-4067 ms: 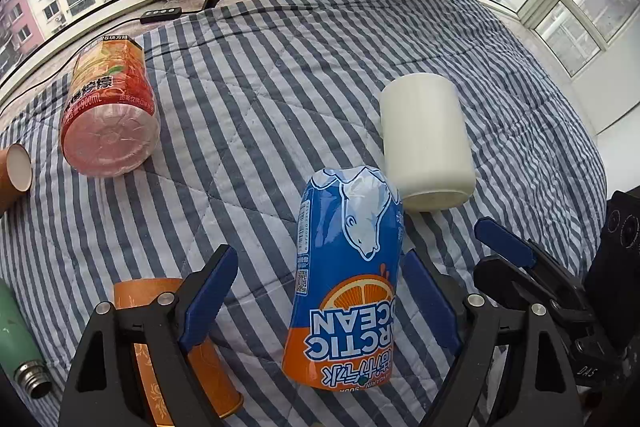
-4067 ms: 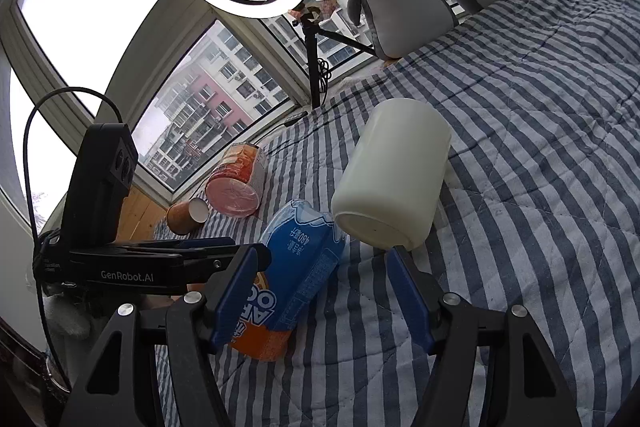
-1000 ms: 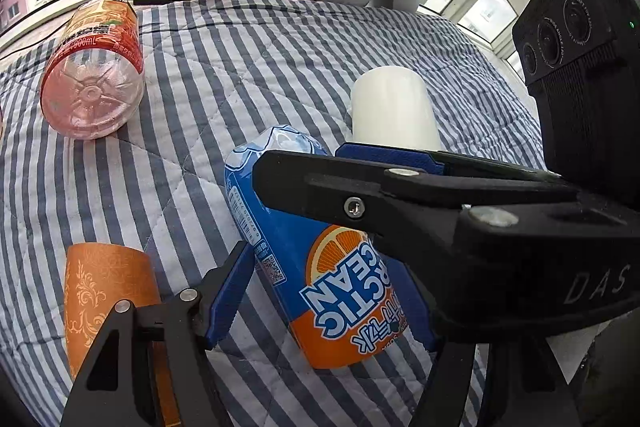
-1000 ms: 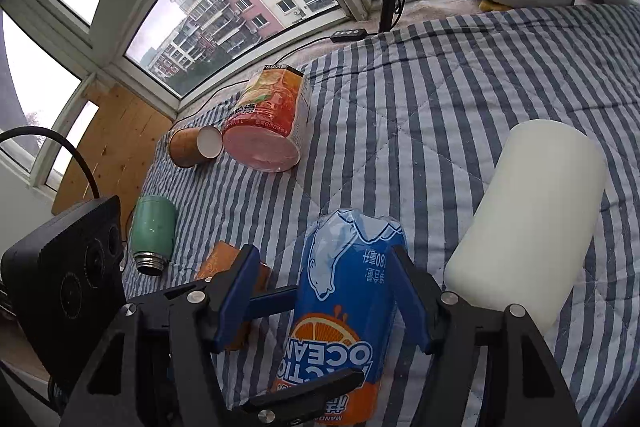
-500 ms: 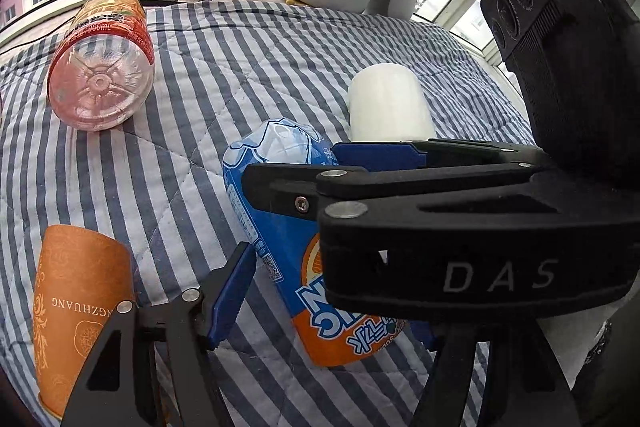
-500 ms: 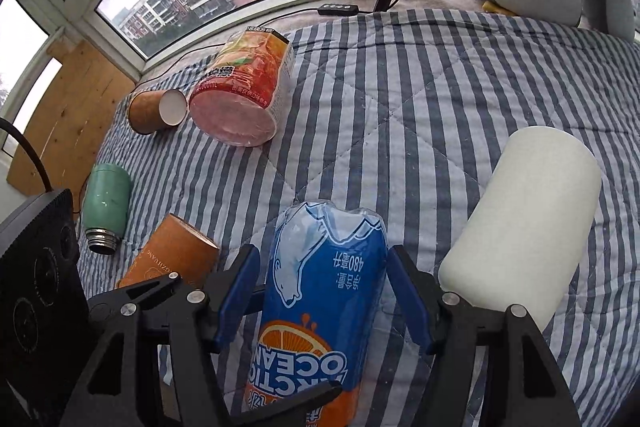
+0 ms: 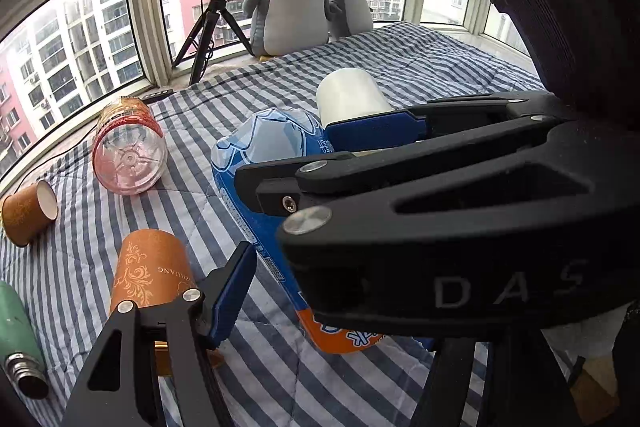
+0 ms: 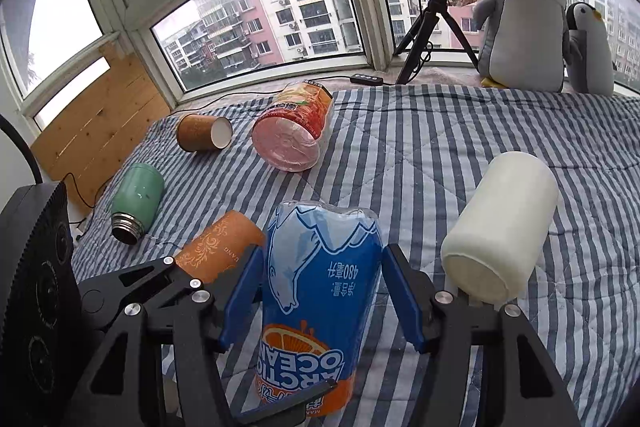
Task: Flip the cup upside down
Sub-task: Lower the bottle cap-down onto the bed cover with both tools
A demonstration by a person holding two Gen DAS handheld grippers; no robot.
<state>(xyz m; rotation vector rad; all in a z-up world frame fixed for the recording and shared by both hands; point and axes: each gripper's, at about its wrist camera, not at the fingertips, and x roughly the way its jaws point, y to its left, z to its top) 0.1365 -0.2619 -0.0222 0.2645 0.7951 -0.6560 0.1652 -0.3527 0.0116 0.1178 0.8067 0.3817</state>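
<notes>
Only the right wrist view shows the right tool (image 8: 320,291) plainly: its blue fingers (image 8: 404,295) are spread to either side of the blue-and-orange cup (image 8: 316,307), with a sliver of gap on each side, released rather than clamped. Printed upside down on the cup are "ARCTIC OCEAN" and "480". From the left wrist view the right tool's black body, lettered "DAS", covers much of that cup (image 7: 272,163) and hides the left tool's (image 7: 332,291) far finger, so its state cannot be told. The cup lies on the striped bed (image 8: 440,131).
</notes>
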